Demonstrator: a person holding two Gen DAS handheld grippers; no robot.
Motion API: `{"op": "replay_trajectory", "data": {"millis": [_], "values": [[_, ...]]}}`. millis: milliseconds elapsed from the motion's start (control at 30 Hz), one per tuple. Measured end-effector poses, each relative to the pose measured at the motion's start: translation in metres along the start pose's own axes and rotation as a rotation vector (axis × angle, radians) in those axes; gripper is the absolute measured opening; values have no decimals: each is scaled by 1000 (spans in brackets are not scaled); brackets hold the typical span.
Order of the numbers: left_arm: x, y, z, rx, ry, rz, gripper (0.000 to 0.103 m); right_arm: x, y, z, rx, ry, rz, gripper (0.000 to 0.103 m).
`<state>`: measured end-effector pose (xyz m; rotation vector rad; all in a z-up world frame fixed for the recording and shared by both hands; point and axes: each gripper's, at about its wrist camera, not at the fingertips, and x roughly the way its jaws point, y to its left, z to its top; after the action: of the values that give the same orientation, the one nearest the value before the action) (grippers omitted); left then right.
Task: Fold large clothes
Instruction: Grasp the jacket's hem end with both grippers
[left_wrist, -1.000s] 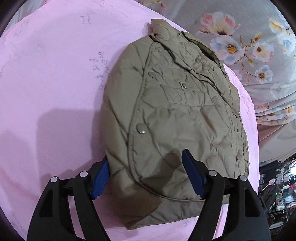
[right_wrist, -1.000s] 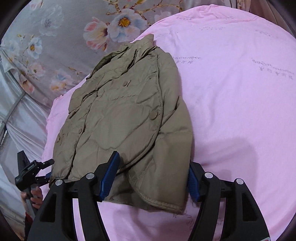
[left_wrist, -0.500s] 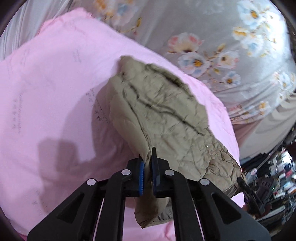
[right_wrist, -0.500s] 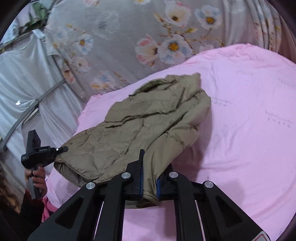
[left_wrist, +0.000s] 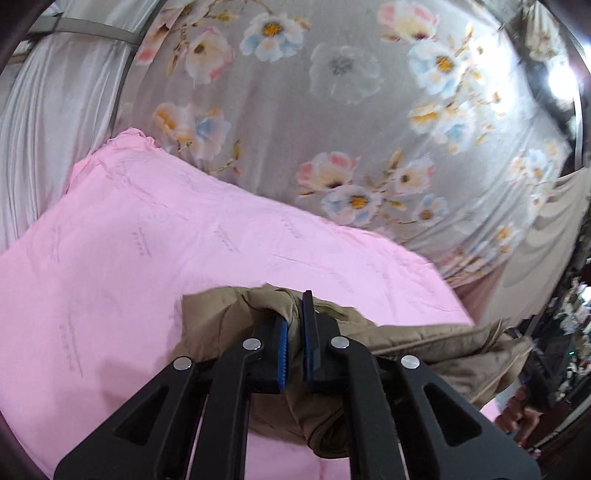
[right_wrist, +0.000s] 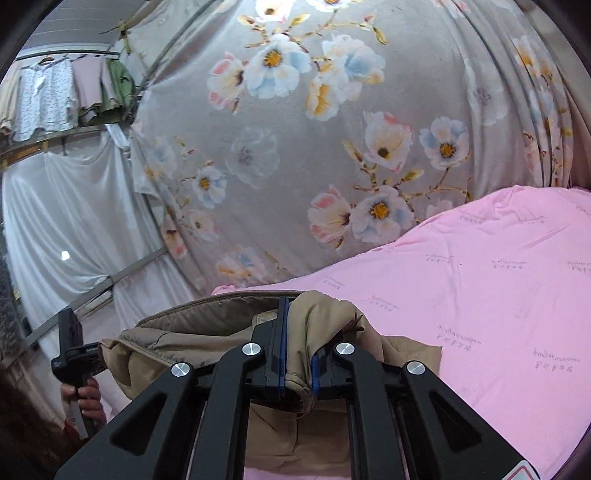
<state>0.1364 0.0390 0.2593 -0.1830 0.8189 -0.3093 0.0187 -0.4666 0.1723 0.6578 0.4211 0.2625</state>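
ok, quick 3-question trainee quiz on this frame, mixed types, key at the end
1. True or false: both grippers are shut on the jacket.
2. Multiple choice: the sheet under the jacket is A) pink B) white C) green.
3. Fill in: the curtain behind the bed carries a ___ print.

Key: 1 true, since the left gripper and right gripper each pinch fabric between their pads. 2 A. 3 floral.
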Motion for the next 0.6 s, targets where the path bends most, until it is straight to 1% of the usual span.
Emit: {"op": "replay_trajectory", "data": {"millis": [33,67,100,167,200,267,333,433,567,600], "values": [[27,2,7,4,50,76,6,18,-8,2,32,14,-19,9],[43,4,9,8,65,103,7,35,-15,2,68,31,-37,9],[70,6,12,20,87,144,7,58,-28,3,108,52,-59,9],[107,9,12,36,117,201,7,88,-42,-1,131,78,-99,9],[127,11,12,46,135,232,7,105,-51,-4,146,99,-133,9],[168,18,8,42,178,279,7,130,-64,-9,161,129,-173,9],[196,26,2,43,212,312,8,153,-80,-18,189,162,-203,10],[231,40,-9,34,265,335,10,183,-105,-36,234,217,-252,10],[251,41,-26,70,287,354,12,204,-126,-60,260,261,-310,10],[256,43,-31,76,309,369,13,208,-130,-65,265,272,-316,11]]}}
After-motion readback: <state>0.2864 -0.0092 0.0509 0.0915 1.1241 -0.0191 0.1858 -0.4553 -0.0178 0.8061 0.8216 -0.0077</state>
